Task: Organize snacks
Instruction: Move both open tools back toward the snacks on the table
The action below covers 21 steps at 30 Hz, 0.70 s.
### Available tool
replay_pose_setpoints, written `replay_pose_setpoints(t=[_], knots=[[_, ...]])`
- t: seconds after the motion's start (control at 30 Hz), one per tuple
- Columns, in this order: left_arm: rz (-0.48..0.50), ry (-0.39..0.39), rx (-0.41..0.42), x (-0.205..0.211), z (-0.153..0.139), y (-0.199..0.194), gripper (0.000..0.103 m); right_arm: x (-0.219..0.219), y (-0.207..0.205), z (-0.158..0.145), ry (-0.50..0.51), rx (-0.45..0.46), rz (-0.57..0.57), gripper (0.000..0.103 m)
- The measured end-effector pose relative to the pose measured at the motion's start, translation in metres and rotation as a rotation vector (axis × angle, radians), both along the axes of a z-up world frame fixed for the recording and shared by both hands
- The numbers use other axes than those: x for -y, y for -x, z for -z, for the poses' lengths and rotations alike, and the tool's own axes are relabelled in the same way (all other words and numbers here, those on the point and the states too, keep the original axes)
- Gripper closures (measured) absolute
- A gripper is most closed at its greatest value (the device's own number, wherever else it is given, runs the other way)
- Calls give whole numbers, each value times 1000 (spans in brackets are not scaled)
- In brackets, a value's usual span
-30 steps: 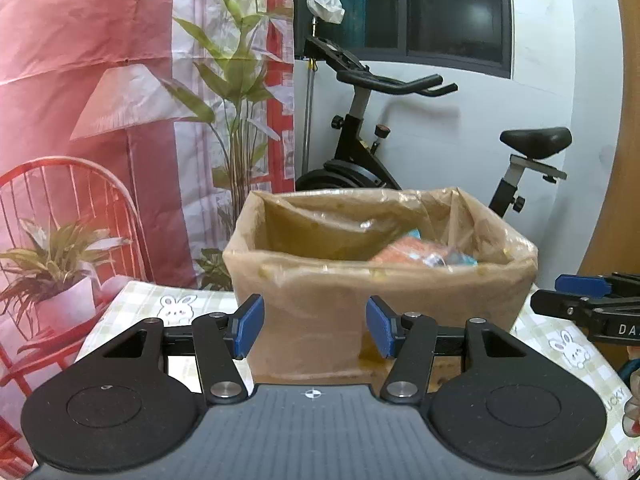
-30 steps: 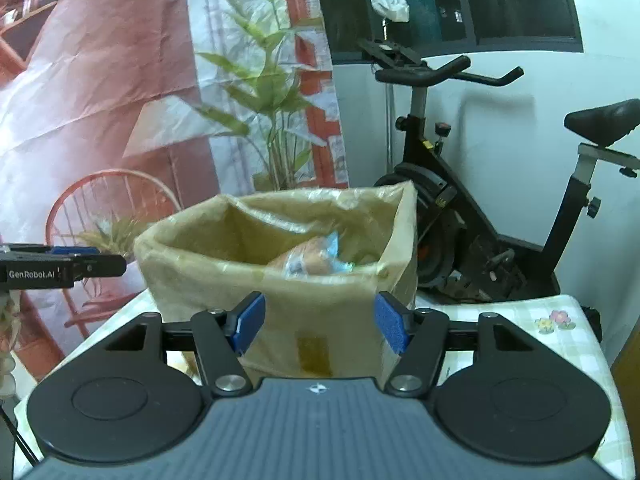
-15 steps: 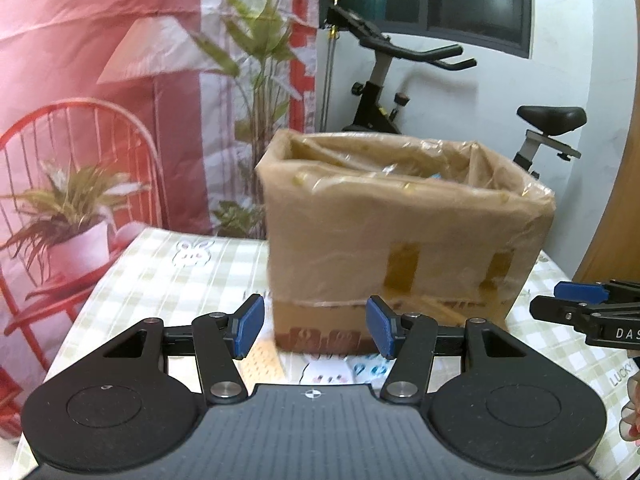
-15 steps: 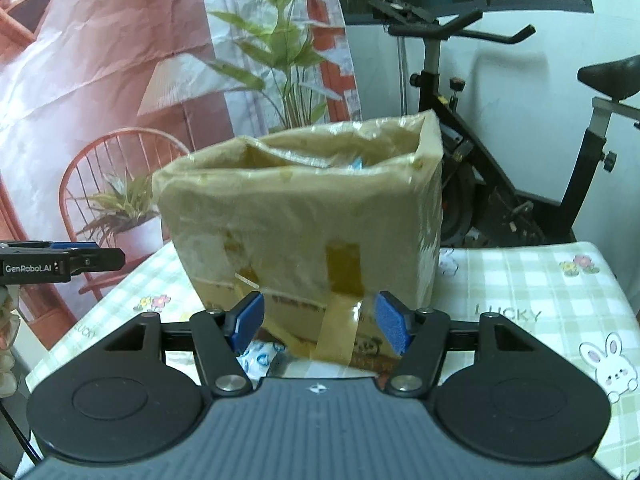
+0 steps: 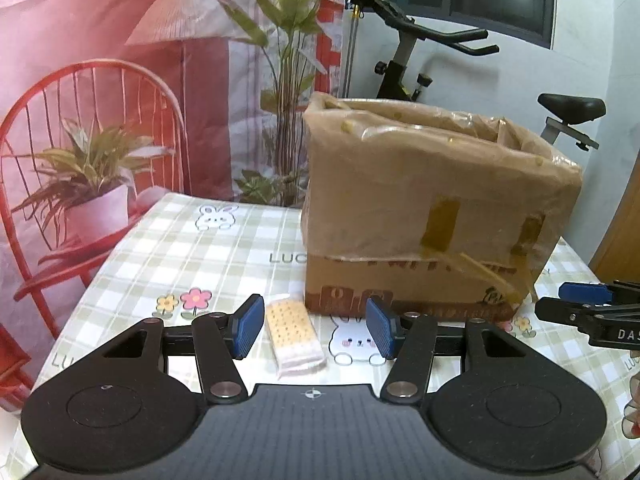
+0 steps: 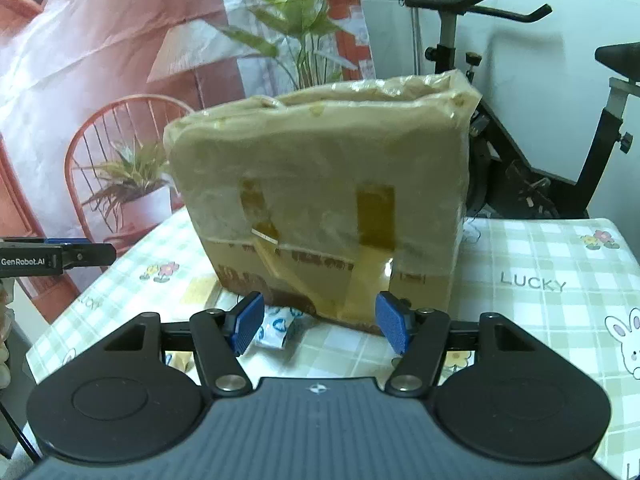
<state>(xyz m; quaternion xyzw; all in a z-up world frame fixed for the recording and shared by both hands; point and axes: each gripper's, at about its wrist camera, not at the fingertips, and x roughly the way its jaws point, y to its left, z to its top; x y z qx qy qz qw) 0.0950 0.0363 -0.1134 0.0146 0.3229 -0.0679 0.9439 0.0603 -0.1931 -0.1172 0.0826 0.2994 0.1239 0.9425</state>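
A cardboard box (image 5: 432, 216) lined with a plastic bag stands on the checked tablecloth; it also shows in the right wrist view (image 6: 324, 208). A cracker packet (image 5: 294, 332) lies flat on the cloth in front of the box, between the open fingers of my left gripper (image 5: 316, 326), which is empty and above it. A small white and blue wrapped snack (image 6: 276, 326) lies by the box's base, just inside the left finger of my open, empty right gripper (image 6: 320, 326). What is inside the box is hidden.
The checked tablecloth (image 5: 192, 256) with rabbit and flower prints covers the table (image 6: 540, 272). An exercise bike (image 6: 520, 128) stands behind the table. A printed backdrop with a red chair and plants (image 5: 100, 140) hangs at the left.
Both grippers have dropped lower and pulled back from the box. The box's inside has gone out of view, and the cracker packet and the wrapped snack have come into view.
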Motion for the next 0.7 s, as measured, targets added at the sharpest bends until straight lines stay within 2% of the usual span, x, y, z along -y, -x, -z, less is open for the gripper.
replay_pose_setpoints(t=[0.7], knots=[[-39,34,-73,-18,36,4,45,-11,-11,26,-1,-58,-7,38]])
